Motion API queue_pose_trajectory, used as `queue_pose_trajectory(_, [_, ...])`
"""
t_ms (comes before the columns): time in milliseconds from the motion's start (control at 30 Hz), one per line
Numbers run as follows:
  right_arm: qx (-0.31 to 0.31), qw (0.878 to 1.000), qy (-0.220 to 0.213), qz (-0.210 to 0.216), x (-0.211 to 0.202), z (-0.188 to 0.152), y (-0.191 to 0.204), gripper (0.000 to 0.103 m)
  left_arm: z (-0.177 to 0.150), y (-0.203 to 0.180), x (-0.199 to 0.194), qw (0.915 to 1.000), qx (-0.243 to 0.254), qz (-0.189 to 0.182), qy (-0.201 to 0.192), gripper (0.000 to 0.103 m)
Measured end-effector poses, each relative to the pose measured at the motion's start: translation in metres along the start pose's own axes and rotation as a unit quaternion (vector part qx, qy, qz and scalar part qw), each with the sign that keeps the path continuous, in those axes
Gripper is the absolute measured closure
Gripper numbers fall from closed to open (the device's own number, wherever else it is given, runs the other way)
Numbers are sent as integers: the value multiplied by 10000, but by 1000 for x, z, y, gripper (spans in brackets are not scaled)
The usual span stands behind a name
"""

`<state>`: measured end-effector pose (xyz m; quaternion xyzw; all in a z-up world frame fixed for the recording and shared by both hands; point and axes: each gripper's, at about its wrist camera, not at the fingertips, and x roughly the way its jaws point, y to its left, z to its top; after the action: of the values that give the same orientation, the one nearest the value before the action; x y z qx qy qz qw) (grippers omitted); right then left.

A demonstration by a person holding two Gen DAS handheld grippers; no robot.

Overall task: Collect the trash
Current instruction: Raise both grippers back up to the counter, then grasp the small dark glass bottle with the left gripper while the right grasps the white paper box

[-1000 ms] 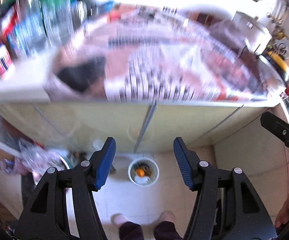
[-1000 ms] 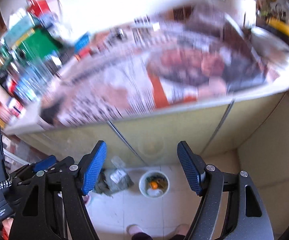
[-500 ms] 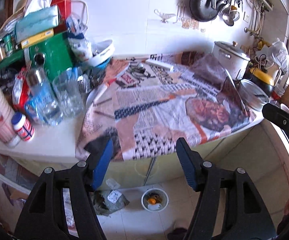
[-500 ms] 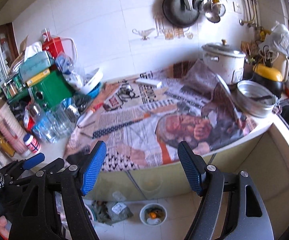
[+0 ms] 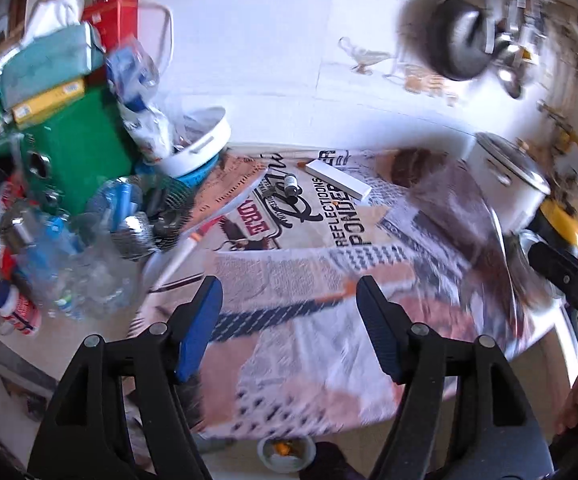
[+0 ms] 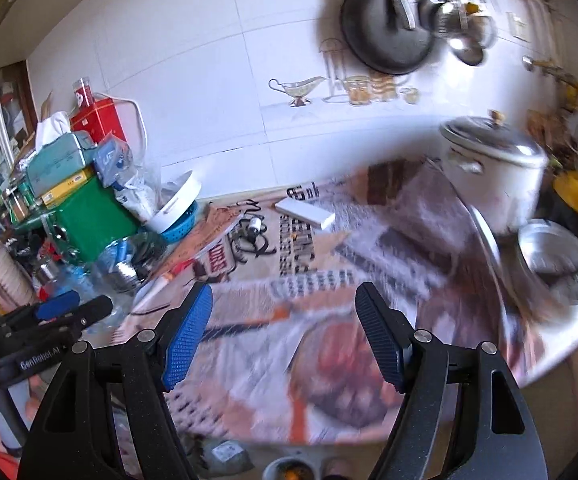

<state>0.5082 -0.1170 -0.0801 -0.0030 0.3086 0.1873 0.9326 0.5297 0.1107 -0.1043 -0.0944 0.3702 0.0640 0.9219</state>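
Several scraps lay on the newspaper (image 5: 309, 264) ahead: a white box (image 5: 338, 179), a small vial (image 5: 291, 182) beside it, a pen (image 5: 181, 256) at the paper's left edge. A second before, I had faced cupboard doors and the floor bin (image 5: 286, 449); since then both of me had swung up over the counter. My left gripper (image 5: 287, 330) was opening with nothing between its pads, my right gripper (image 6: 281, 336) gaped empty too. I judged a fresh pick was beginning, the bin waiting below the counter edge.
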Motion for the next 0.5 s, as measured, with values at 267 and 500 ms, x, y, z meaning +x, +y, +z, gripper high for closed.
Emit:
queue_pose_trajectory(267, [-744,9947,512,498,118,62,-68,29,49,-26,114,9949,-763,369,540,35])
queue_pose_trajectory(500, [-757,9833,1267,1067,258,80,-92,29,57,-19,191,9866,-1009,713,1068,35])
